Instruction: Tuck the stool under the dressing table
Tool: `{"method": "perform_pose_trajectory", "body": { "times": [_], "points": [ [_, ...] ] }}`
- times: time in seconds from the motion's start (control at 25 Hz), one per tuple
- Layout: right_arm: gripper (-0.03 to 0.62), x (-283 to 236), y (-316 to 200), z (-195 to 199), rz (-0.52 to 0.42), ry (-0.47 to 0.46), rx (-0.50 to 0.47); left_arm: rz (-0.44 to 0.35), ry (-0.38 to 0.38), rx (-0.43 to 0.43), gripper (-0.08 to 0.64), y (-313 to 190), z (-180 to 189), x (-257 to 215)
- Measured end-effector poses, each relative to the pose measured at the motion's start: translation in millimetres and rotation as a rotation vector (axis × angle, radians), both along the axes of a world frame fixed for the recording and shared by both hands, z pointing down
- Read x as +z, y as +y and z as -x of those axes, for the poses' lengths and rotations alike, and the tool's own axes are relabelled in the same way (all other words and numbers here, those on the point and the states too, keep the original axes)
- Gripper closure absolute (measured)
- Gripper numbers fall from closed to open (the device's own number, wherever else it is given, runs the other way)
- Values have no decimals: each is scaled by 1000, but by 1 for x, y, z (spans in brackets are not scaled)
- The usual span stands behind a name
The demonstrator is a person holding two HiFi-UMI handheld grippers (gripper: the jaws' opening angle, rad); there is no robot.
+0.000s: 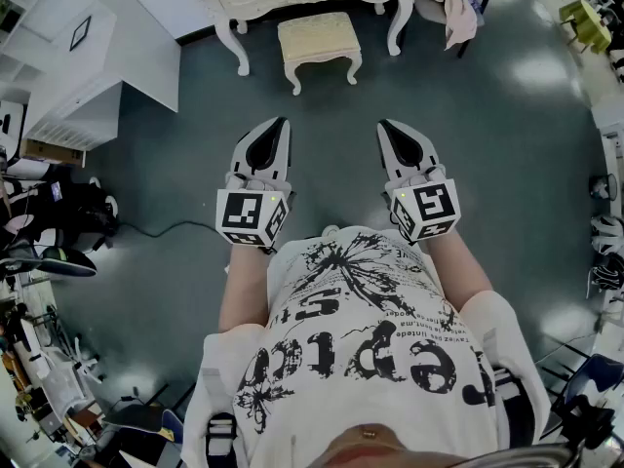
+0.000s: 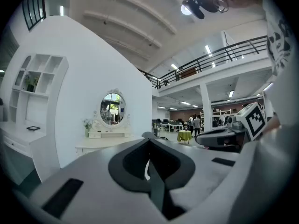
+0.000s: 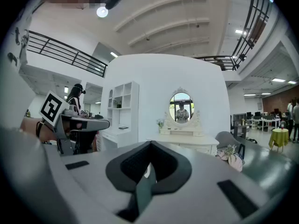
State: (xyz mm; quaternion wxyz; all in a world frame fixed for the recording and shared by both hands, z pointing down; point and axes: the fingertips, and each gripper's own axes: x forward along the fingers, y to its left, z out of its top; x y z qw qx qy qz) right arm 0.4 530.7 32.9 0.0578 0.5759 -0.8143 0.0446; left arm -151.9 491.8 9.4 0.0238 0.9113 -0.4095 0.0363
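**Approach to the stool, before contact**

The cream cushioned stool (image 1: 319,39) stands at the far side of the floor. It is centred between the front legs of the white dressing table (image 1: 255,0), with its seat still out in front. The left gripper (image 1: 281,123) and right gripper (image 1: 384,125), near the person, are well apart from it, both with jaws closed on nothing. Advisable: step closer, then push the near seat edge evenly and straight so the stool's legs clear the table's.

The person is wearing a white T-shirt (image 1: 363,354) with black lettering; the left gripper (image 1: 280,123) and right gripper (image 1: 386,126) are showing grey shells, black insets, marker cubes (image 1: 249,217).
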Motion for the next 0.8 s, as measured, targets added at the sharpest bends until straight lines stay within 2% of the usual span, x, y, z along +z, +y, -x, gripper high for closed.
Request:
{"method": "perform_pose_trajectory", "body": {
  "times": [0.56,0.8],
  "points": [
    [575,15,-19,21,24,-3,19,30,7,9,540,-21,21,14],
    [575,29,-29,23,58,11,52,79,22,5,540,-36,28,31]
  ]
}}
